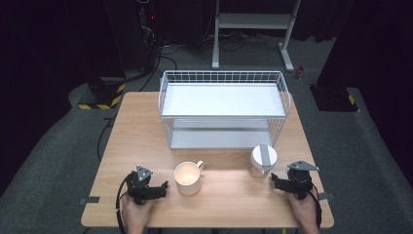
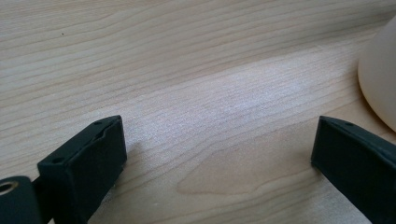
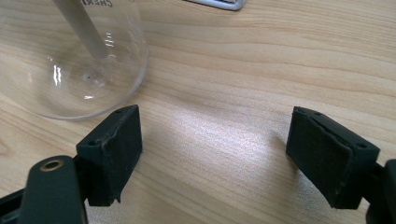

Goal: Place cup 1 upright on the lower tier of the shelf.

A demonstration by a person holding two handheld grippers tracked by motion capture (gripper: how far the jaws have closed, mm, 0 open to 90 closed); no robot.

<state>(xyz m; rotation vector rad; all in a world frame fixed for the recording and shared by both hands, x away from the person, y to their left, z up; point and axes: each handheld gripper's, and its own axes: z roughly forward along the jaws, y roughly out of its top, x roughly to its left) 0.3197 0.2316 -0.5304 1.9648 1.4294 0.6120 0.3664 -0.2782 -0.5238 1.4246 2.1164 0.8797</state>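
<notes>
Both claws rest low on the counter (image 1: 146,126), jaws spread, gripping nothing. Left claw (image 1: 164,185) sits just beside the cream mug (image 1: 188,177), handle turned toward the wire rack (image 1: 223,109). Right claw (image 1: 273,178) is near the lidded glass jar (image 1: 263,160) (jar base just off one jaw in the right gripper view). Advice: centre each body between the jaws before closing, keeping the approach level.

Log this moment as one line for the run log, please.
left gripper: open, beside mug, no contact | right gripper: open, beside glass jar, no contact | wire rack: empty | table
</notes>
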